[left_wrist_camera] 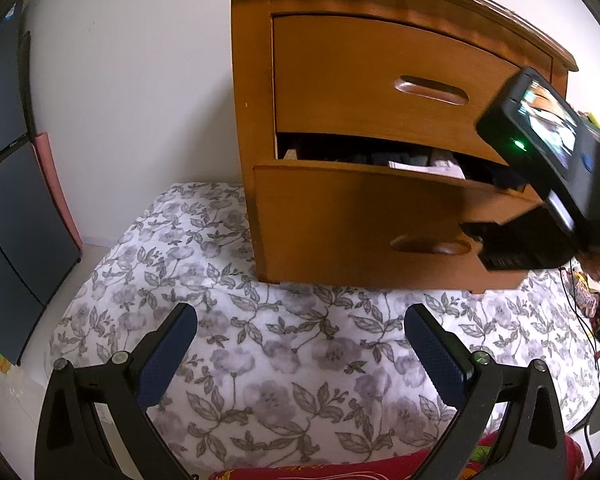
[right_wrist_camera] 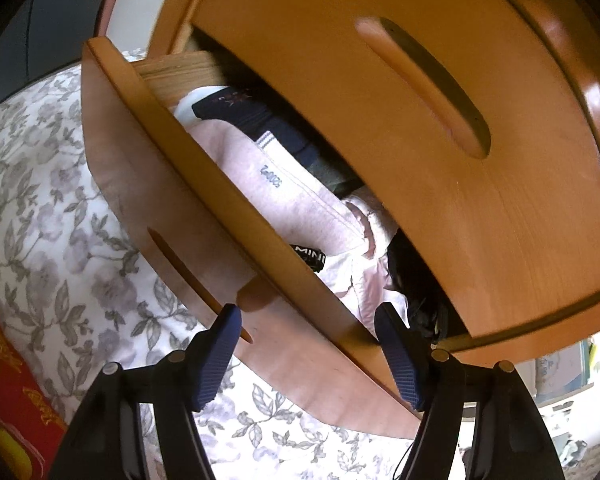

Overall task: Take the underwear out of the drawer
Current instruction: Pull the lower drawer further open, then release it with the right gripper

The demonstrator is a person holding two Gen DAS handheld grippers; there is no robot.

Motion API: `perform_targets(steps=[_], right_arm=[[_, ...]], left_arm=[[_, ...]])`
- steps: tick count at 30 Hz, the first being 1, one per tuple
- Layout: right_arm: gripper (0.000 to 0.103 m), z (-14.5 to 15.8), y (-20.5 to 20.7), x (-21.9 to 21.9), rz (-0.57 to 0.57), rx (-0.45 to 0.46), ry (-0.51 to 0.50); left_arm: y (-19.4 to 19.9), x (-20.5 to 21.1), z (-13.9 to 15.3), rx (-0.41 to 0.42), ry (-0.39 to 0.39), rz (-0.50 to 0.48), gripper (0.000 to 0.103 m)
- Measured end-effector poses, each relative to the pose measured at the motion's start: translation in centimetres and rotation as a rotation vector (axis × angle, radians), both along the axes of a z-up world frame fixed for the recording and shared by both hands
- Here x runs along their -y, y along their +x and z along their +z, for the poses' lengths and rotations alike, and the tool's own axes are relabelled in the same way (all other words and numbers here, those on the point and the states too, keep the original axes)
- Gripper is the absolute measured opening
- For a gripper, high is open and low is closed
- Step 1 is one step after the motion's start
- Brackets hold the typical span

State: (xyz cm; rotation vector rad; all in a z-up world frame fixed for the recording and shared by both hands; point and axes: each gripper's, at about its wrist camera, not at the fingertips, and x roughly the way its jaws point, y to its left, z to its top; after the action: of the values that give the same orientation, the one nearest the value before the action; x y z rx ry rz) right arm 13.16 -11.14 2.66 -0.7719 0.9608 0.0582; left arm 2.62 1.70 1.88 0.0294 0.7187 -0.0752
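Observation:
A wooden nightstand [left_wrist_camera: 252, 60] stands on floral bedding, its lower drawer [right_wrist_camera: 172, 184] pulled partly out. Inside lie folded clothes: a pink garment [right_wrist_camera: 300, 208], a navy piece with a white band [right_wrist_camera: 260, 124], a black waistband with white letters [right_wrist_camera: 310, 256] and dark cloth [right_wrist_camera: 416, 280]. My right gripper [right_wrist_camera: 306, 316] straddles the drawer front. One finger is outside by the handle slot [right_wrist_camera: 188, 272] and the other inside over the pink cloth, with the jaws apart. My left gripper [left_wrist_camera: 300, 320] hangs open over the bedding in front of the nightstand, holding nothing.
The upper drawer [left_wrist_camera: 380, 80] is closed and overhangs the open one. Floral bedding [left_wrist_camera: 260, 360] covers the floor area. A red cushion [right_wrist_camera: 12, 380] lies at the near edge. Dark panels [left_wrist_camera: 4, 200] stand at the left, and cables and clutter [left_wrist_camera: 596, 312] lie at the right.

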Motion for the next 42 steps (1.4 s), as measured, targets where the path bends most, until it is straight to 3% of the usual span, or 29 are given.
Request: perform_targets(steps=[12,42], right_arm=[[0.072,0.6,-4.0,-0.9,0.035,0.003,0.005],[0.072,0.6,-3.8,-0.3,0.041,0.011,0.068]], left_arm=[[-0.2,-0.4,0.0,0.006,0.004,0.013,0.103],[-0.4,-0.8,-0.2,0.002,-0.009,0.014,0.103]])
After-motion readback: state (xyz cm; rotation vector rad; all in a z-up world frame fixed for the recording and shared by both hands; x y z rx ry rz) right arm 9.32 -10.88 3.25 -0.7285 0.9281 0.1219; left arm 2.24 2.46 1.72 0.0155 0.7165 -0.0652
